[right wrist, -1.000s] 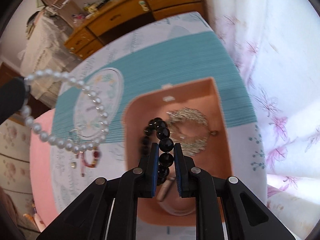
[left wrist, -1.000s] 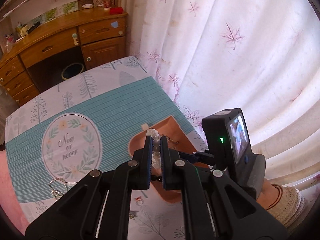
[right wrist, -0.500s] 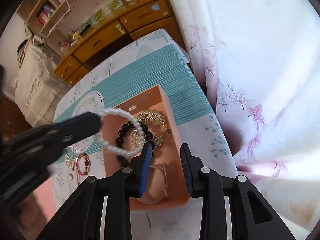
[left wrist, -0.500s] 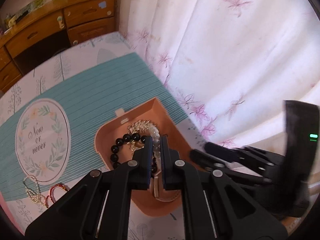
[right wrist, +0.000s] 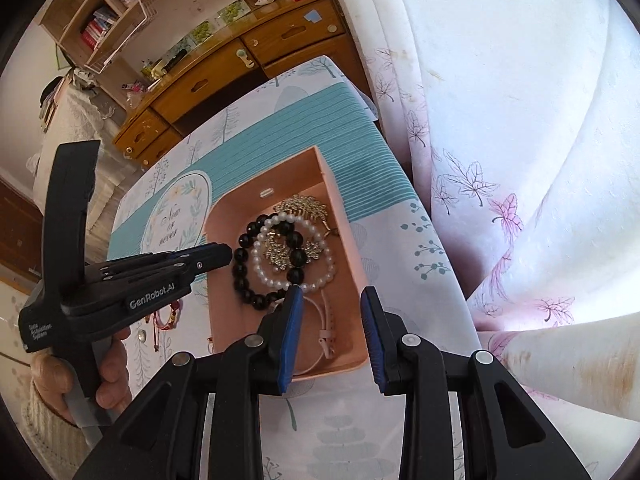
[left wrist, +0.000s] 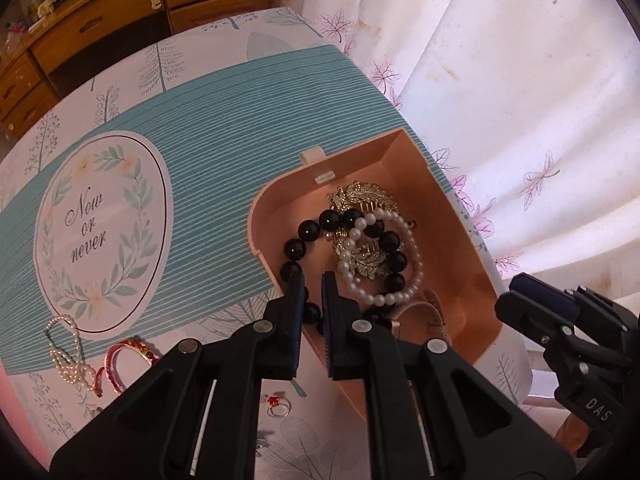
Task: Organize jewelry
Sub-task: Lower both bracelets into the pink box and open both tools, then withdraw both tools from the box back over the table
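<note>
— Wooden drawers (left wrist: 100,36) stand at the far end, and a flowered curtain (left wrist: 520,100) hangs along the right of the bench (left wrist: 240,112). What lies on the left?

— A small pearl strand (left wrist: 66,350), a red bracelet (left wrist: 128,354) and a ring (left wrist: 277,406) lie on the cloth.

— And the left hand-held gripper (left wrist: 311,280)?

— Pressed nearly together, pinching nothing, above the near-left rim of the pink box (left wrist: 460,216).

— Inside the box?

— A black bead bracelet (left wrist: 308,232), a pearl bracelet (left wrist: 416,256) over a silver brooch (left wrist: 360,196), and a pink strap (left wrist: 436,316).

— The right hand-held gripper (right wrist: 330,296)?

— Spread apart, empty, over the box's near end.
</note>
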{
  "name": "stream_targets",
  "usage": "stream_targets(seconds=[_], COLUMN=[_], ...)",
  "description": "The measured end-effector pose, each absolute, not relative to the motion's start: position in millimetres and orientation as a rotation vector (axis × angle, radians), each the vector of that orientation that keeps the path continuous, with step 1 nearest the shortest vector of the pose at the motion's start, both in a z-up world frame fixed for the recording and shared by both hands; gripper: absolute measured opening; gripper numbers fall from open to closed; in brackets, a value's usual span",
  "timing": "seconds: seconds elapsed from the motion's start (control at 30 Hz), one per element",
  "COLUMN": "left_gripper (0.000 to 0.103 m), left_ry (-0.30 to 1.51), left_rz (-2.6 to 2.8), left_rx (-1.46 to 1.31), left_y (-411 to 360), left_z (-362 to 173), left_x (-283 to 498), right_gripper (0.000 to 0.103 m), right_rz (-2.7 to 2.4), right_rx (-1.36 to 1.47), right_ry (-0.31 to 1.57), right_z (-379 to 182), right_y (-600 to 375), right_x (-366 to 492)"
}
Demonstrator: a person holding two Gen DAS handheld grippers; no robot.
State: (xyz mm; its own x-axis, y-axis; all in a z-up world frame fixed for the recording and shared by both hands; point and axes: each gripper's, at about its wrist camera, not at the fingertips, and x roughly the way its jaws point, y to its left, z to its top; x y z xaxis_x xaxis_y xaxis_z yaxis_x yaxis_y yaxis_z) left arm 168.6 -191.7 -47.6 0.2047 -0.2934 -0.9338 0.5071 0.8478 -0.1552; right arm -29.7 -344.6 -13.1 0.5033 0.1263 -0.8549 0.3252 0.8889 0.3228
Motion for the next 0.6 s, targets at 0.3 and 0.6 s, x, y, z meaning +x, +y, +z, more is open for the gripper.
stream_targets(seconds=[0.3,0.6], left_gripper=[0.007,0.007], left_ry=[1.167,1.146], left_rz=[-0.574,-0.513], left_rx=[0.256,0.208], left_y=[-181,-115], left_z=[-24,-28], left_x=[134,80], right_gripper=[0.03,0.03], right_rz=[-0.094,-0.015], right_rx=[0.45,0.379], right_ry=[1.06,1.061], right_z=[-11,-6], right_y=[-327,-294], right_x=[-23,-33])
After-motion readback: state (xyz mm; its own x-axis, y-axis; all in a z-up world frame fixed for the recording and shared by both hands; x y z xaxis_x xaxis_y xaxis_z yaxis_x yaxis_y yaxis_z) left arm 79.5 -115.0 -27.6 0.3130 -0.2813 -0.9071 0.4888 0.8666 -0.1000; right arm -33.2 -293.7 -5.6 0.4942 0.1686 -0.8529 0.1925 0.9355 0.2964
